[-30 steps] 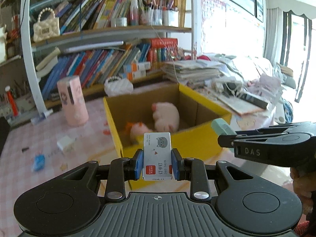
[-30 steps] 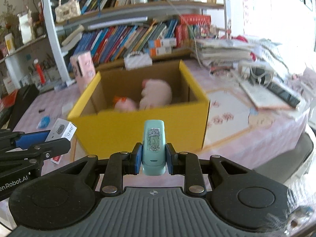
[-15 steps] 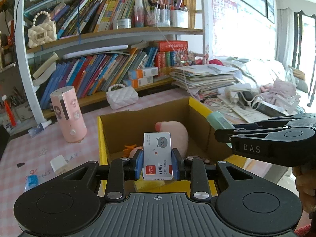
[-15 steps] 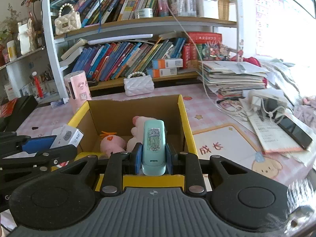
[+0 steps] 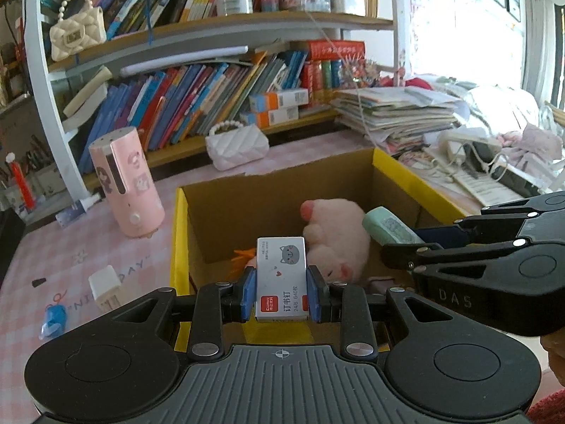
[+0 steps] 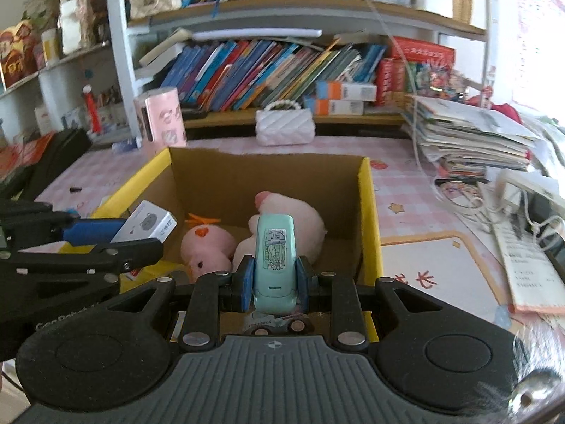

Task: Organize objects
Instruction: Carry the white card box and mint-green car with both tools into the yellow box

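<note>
Pink-checked table (image 5: 81, 258) | both claws now over yellow box (image 5: 178, 233) | grips unchanged

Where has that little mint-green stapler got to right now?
The mint-green stapler is clamped in the right gripper, held above the open yellow cardboard box, just in front of the pink plush toys inside it.
</note>
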Motion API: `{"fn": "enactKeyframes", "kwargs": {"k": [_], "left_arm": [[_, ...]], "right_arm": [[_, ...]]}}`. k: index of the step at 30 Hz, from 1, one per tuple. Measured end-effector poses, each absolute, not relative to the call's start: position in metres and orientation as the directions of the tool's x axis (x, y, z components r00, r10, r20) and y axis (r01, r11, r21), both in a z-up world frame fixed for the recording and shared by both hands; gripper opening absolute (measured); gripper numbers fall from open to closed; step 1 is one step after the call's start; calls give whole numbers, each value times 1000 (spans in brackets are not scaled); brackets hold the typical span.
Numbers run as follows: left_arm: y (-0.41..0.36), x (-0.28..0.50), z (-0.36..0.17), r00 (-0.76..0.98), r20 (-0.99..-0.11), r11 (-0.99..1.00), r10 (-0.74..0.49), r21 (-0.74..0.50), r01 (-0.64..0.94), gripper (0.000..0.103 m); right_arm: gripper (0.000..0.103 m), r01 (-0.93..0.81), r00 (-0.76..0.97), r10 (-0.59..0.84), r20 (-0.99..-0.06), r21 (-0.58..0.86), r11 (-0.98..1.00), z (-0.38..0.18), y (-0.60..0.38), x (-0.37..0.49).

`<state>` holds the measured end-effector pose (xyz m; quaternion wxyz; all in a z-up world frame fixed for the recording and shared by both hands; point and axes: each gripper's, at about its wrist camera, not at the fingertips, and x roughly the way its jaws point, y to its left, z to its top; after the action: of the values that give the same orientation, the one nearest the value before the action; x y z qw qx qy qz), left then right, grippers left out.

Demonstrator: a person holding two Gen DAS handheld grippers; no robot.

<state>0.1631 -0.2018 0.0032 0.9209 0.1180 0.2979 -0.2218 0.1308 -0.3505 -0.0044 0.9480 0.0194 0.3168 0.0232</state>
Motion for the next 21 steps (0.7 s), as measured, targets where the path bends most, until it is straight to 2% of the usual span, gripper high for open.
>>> {"fn": "enactKeyframes", "kwargs": {"k": [10,21], "left_arm": [[-213,178,-9,704,-639,870,-311,105,481,28],[-210,187,-18,687,-665,882,-293,89,462,29]], "right_arm": [[23,-128,737,108,-667,19,992,-23,-346,154],[23,-155,703,142,-697,44,987,-31,-346,167]]}}
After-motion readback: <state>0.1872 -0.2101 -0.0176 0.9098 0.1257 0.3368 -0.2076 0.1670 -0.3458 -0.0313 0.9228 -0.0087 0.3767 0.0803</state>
